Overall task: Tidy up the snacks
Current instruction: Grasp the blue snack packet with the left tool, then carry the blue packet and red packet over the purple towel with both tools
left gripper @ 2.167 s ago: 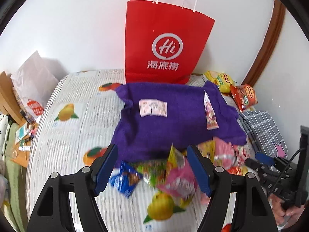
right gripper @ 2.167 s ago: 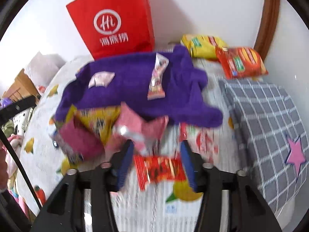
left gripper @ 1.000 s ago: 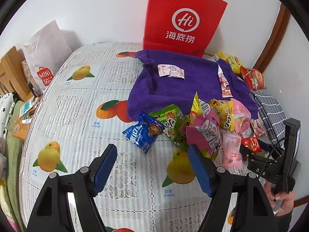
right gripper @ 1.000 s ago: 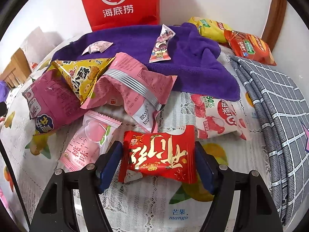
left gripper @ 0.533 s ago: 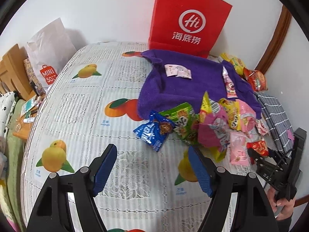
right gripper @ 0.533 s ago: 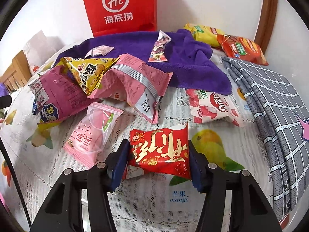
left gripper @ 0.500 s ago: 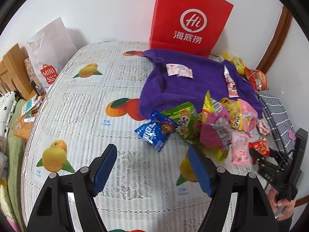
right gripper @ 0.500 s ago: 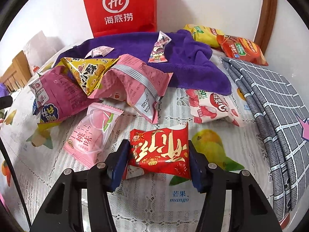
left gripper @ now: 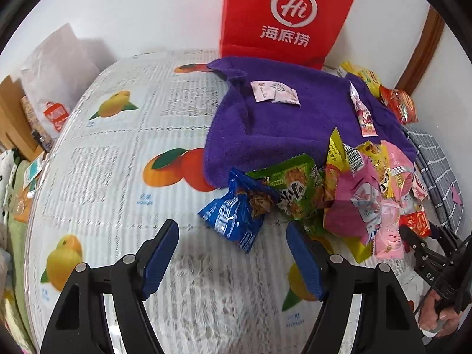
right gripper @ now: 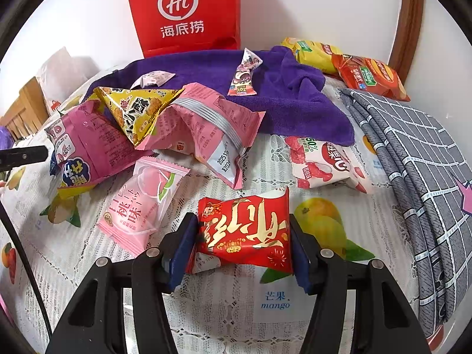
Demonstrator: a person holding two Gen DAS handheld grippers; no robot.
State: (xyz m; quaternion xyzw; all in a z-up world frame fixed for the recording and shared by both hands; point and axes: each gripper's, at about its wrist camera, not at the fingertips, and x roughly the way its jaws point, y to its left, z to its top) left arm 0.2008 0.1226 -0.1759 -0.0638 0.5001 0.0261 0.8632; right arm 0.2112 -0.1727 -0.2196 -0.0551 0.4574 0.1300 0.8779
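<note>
We are gripping the red gold-lettered snack packet (right gripper: 244, 233) in the right tool (right gripper: 240, 247), jaws easing slightly; left tool (left gripper: 231, 261) is hanging half-wide, empty, near the blue packet (left gripper: 236, 215). Next: lifting toward the purple towel (right gripper: 289, 100).

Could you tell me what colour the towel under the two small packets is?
Purple; the towel shows best in the left wrist view.
</note>
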